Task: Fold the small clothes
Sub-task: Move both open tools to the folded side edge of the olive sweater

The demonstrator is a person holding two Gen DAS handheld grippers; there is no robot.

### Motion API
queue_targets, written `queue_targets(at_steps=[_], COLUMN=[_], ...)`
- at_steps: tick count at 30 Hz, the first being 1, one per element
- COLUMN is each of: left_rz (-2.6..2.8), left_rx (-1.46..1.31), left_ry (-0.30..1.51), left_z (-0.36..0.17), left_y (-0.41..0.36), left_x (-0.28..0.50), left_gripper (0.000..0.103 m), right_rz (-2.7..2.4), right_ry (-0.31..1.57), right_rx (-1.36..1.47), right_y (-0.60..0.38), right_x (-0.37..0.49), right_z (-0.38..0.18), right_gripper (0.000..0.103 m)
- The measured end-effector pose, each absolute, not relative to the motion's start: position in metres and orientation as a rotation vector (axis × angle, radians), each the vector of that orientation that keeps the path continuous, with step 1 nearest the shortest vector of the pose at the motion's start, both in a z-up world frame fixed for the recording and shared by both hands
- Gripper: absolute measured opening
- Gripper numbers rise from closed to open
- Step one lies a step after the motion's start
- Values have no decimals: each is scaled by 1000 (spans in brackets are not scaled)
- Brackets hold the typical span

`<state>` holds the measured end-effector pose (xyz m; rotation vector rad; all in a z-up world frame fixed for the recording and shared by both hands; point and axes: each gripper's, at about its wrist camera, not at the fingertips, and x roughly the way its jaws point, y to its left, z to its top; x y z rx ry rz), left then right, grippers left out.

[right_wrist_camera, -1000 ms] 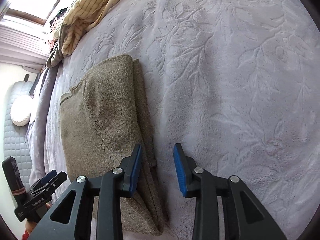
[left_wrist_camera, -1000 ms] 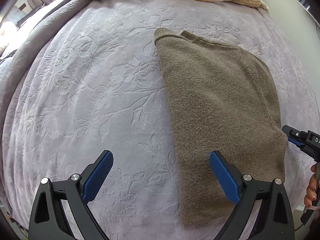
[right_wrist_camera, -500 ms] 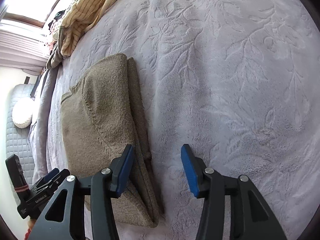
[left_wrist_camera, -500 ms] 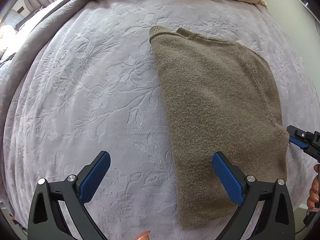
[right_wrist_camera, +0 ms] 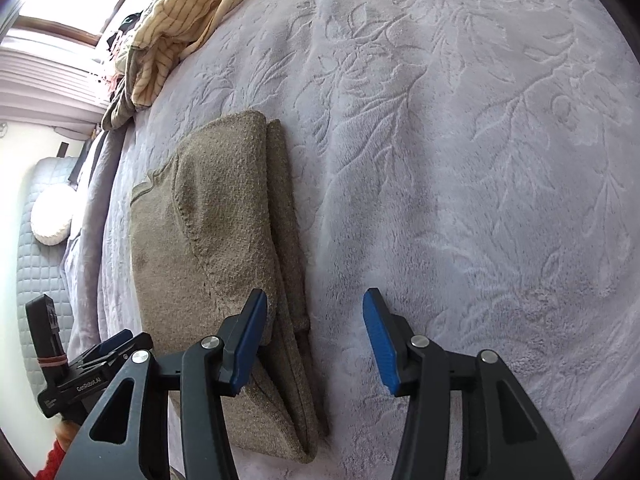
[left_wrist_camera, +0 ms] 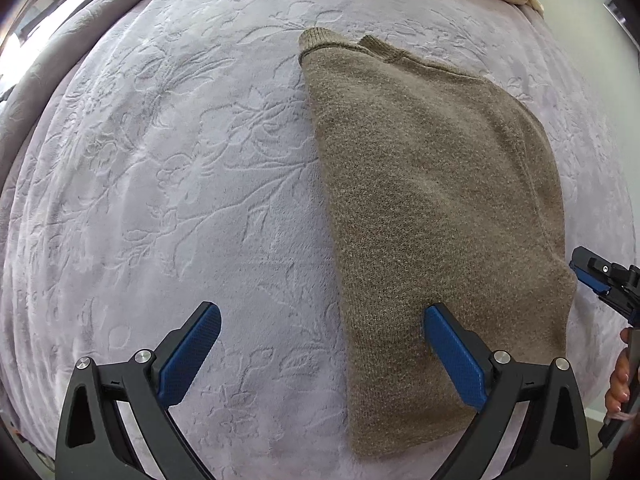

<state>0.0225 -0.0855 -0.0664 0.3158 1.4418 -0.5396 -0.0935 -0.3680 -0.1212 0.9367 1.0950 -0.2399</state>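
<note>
We're over the bed (left_wrist_camera: pixel 168 184), its pale lilac blanket embossed with leaves and flowers. The brown sweater (left_wrist_camera: pixel 432 208) lies flat on it, folded into a long narrow panel, ribbed collar at the far end. From the right wrist view we see the sweater (right_wrist_camera: pixel 208 216) stacked in layers, with a folded edge running along its right side.

Our left gripper (left_wrist_camera: pixel 320 354) hangs above the sweater's near left edge, jaws spread wide and holding nothing. One blue pad (left_wrist_camera: pixel 188 356) sits over bare blanket, the other (left_wrist_camera: pixel 456 360) over the knit. Whether that pad touches the fabric, we cannot tell.

Our right gripper (right_wrist_camera: pixel 316 344) is at the sweater's near right corner, jaws apart and gripping nothing. Its left pad (right_wrist_camera: pixel 250 344) is over the sweater's top layer, its right pad (right_wrist_camera: pixel 380 344) over the blanket, and the folded edge runs between them.

In the left wrist view, the right gripper pokes in at the right frame edge, beside the sweater's right side. In the right wrist view, the left gripper shows at lower left.

At the far end of the bed a striped cream garment (right_wrist_camera: pixel 188 12) lies bunched in a heap, well apart from the sweater.
</note>
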Motion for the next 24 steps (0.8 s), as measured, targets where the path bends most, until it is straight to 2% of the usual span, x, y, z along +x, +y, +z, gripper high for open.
queue_targets(at_steps=[9,17,24], left_rz=[-542,-654,-803], left_rx=[218,36,-84], left_ry=[1431,1542,1648], left_z=[-63,-85,-106], left_y=[-77,-69,-83], left_x=[57,88,65], left_gripper=[102,102,102], right_rz=[-119,-19,147], right_ry=[1060,1103,1146], right_rx=[1014,1059,1111], right_y=[-381,-395,-393], right_x=[-51,-41,-49], right_z=[-130,-140,-163], right_gripper=[54,54,54])
